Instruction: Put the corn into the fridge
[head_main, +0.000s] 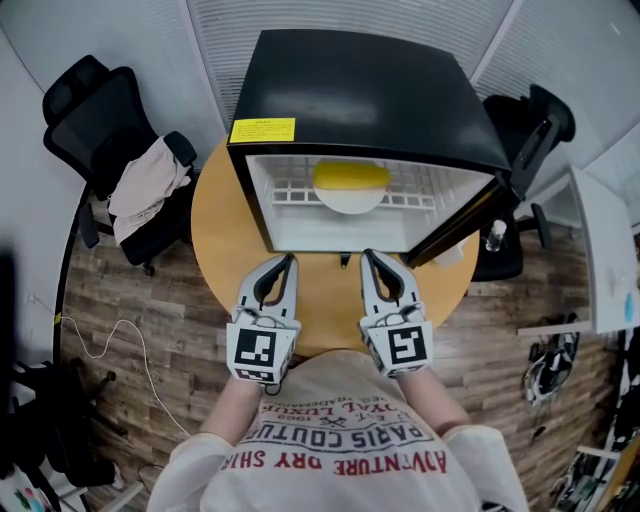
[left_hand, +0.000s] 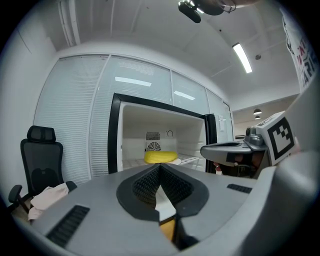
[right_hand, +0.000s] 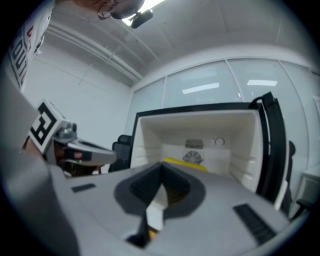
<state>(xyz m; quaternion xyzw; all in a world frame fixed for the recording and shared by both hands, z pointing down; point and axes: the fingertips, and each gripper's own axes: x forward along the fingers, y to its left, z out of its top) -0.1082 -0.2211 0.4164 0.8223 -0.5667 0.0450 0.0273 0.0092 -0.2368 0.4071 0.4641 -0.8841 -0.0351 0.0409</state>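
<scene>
The yellow corn (head_main: 351, 177) lies on a white plate (head_main: 351, 200) inside the open black mini fridge (head_main: 360, 90), on its white wire shelf. From the left gripper view the corn (left_hand: 160, 157) shows deep in the white interior; in the right gripper view the corn (right_hand: 184, 164) peeks over the jaws. My left gripper (head_main: 291, 261) and right gripper (head_main: 366, 256) rest side by side on the round wooden table (head_main: 215, 225), just in front of the fridge opening. Both are shut with nothing held, jaw tips meeting.
The fridge door (head_main: 478, 215) hangs open to the right. A black office chair (head_main: 120, 150) with a pale cloth (head_main: 147, 185) draped on it stands left of the table. Another chair (head_main: 525, 130) stands behind on the right. Wooden floor with a white cable (head_main: 120, 340) lies lower left.
</scene>
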